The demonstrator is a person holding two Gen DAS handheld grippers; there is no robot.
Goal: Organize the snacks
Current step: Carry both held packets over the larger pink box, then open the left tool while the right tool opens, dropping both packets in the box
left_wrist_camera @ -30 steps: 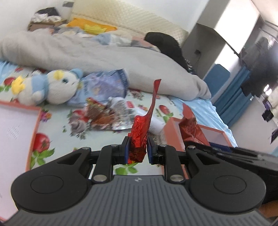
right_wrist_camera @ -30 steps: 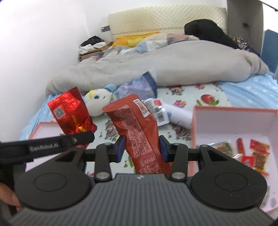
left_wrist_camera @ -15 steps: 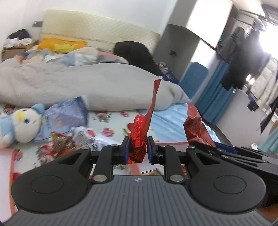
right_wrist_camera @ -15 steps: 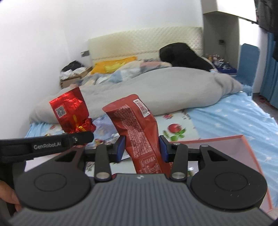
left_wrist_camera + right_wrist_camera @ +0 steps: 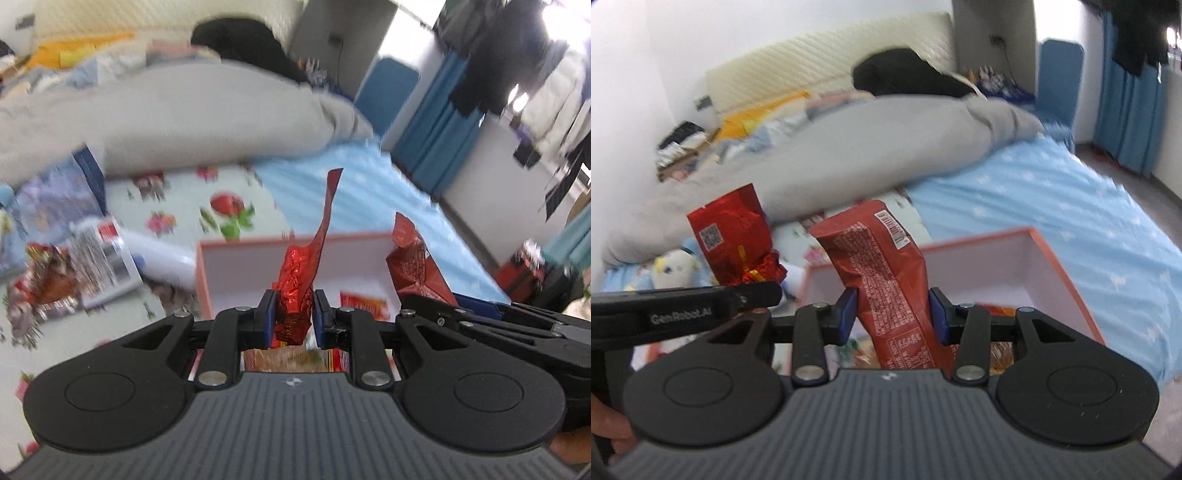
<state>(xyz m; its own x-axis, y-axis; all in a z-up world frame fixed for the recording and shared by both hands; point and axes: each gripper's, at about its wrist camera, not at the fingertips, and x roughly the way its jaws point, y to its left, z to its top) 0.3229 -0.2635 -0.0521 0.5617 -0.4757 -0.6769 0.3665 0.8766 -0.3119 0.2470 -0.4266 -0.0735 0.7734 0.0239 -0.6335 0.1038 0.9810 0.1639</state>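
My left gripper (image 5: 293, 319) is shut on a shiny red foil snack packet (image 5: 299, 288), which also shows in the right wrist view (image 5: 733, 236). My right gripper (image 5: 893, 315) is shut on a long red-brown snack bag (image 5: 886, 280), seen at the right of the left wrist view (image 5: 413, 266). Both hang above an open orange-rimmed box (image 5: 236, 266) with a white inside (image 5: 1015, 269). Several small snack packets (image 5: 364, 301) lie in it.
More snack wrappers (image 5: 55, 284) and a white tube (image 5: 162, 258) lie on the fruit-print sheet left of the box. A plush toy (image 5: 670, 267), a grey duvet (image 5: 868, 147) and blue curtains (image 5: 1130, 110) are around.
Both grippers have swung right and forward with their packets, from over the loose wrappers to above the open box. Their grips are unchanged.
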